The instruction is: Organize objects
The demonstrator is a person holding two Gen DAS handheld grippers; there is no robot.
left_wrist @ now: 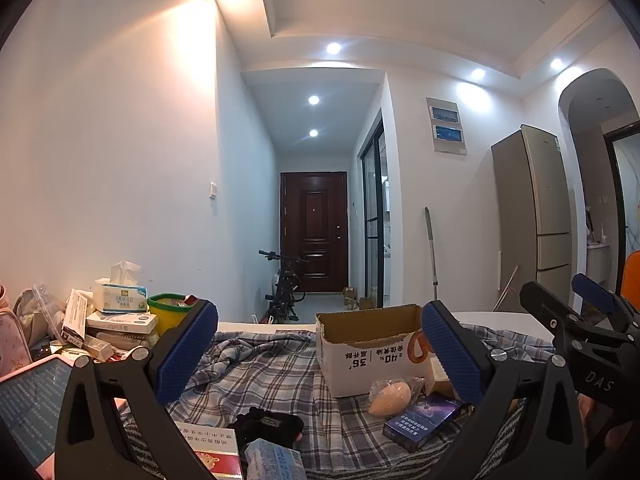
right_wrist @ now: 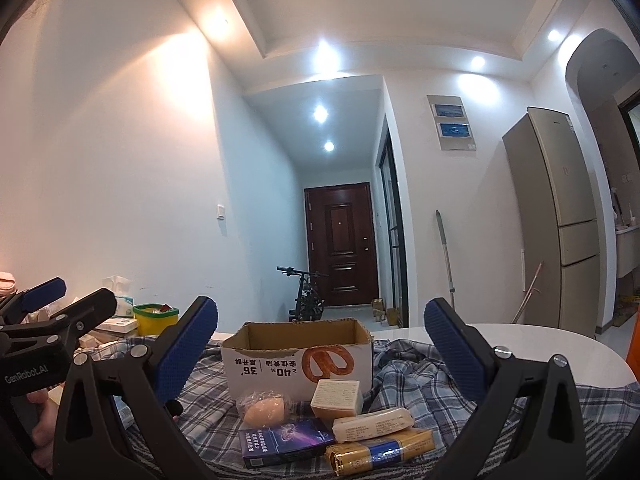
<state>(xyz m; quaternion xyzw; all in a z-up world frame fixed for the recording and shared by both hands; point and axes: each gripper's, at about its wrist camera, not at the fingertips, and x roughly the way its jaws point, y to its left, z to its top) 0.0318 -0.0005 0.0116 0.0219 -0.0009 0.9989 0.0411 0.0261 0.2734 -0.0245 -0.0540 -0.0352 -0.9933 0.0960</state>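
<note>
Cardboard box [right_wrist: 298, 354], open-topped with a pretzel printed on its side, sits on the plaid cloth [right_wrist: 420, 384] over my white counter [right_wrist: 560, 344]. In front of it lie a bagged beige item [right_wrist: 264, 402], a small cream box [right_wrist: 337, 398], a blue packet [right_wrist: 286, 442] and a gold pack [right_wrist: 380, 450] — close together. My right gripper [right_wrist: 320, 344] is spread wide, empty; my left gripper [left_wrist: 320, 350] too — nothing grasped
</note>
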